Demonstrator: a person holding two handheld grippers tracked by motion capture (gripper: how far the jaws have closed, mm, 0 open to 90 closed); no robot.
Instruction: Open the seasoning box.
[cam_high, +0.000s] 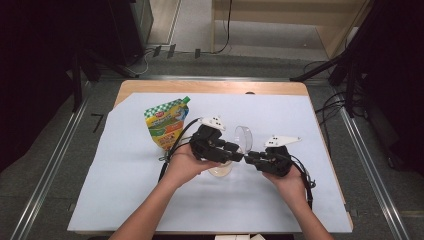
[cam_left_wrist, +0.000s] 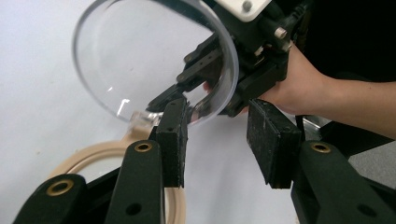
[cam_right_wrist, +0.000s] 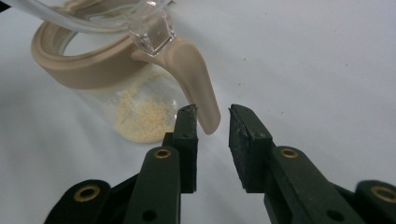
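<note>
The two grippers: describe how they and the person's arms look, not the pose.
Both the left gripper and the right gripper are black, boxy handheld units with two flat-padded black jaws. The jaw links carry brass-coloured rivets. Each has a pale three-cornered plate with dark dots on top and a black cable trailing back toward the person. The forearms are bare; no sleeves are visible.

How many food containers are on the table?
2: a green-and-yellow pouch stands left of the grippers, and a clear jar with yellow powder sits between the person's hands, its lid flipped open.

Bright light falls on the white tabletop (cam_high: 125, 190), but the room around it is dark. The clear lid (cam_left_wrist: 140, 60) shines and looks a bit blurry.
</note>
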